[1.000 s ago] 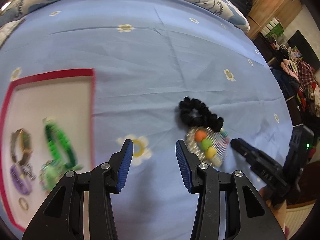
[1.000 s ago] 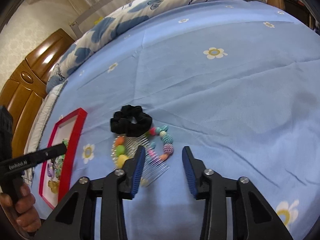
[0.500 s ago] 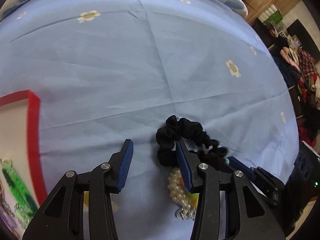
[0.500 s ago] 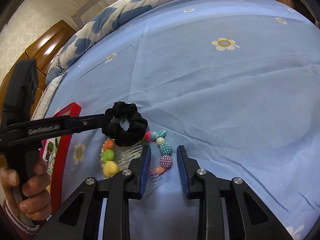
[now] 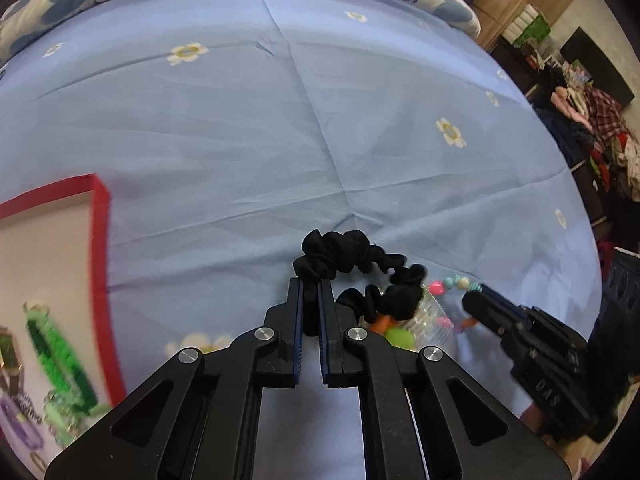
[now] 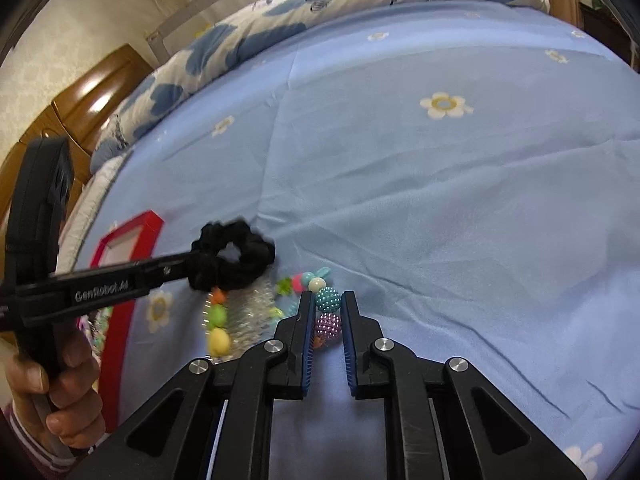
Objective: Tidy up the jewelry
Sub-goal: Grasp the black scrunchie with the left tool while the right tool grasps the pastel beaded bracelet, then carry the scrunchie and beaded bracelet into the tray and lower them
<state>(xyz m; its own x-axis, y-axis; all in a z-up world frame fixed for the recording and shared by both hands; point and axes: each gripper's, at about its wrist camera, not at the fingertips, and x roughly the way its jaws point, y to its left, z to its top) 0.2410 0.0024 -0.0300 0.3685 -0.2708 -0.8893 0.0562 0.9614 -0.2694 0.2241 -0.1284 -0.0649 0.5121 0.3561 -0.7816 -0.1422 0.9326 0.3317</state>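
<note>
My left gripper [image 5: 310, 286] is shut on a black scrunchie [image 5: 356, 256], lifted a little off the blue bedsheet; it also shows in the right wrist view [image 6: 232, 256]. My right gripper [image 6: 327, 300] is shut on a colourful bead bracelet [image 6: 328, 312], its teal and purple beads between the jaws. A clear comb with orange, green and yellow balls [image 6: 236, 312] lies beside it. A red-rimmed tray [image 5: 96, 240] at the left holds green and purple bracelets [image 5: 60, 356].
The blue flowered bedsheet [image 5: 280, 120] covers the bed. A patterned quilt [image 6: 320, 4] lies along the far edge. A wooden headboard [image 6: 84, 104] stands at the left, and clutter and clothes [image 5: 592, 120] at the right.
My left gripper closed on the black scrunchie and raised it off the comb. My right gripper narrowed onto the bead bracelet.
</note>
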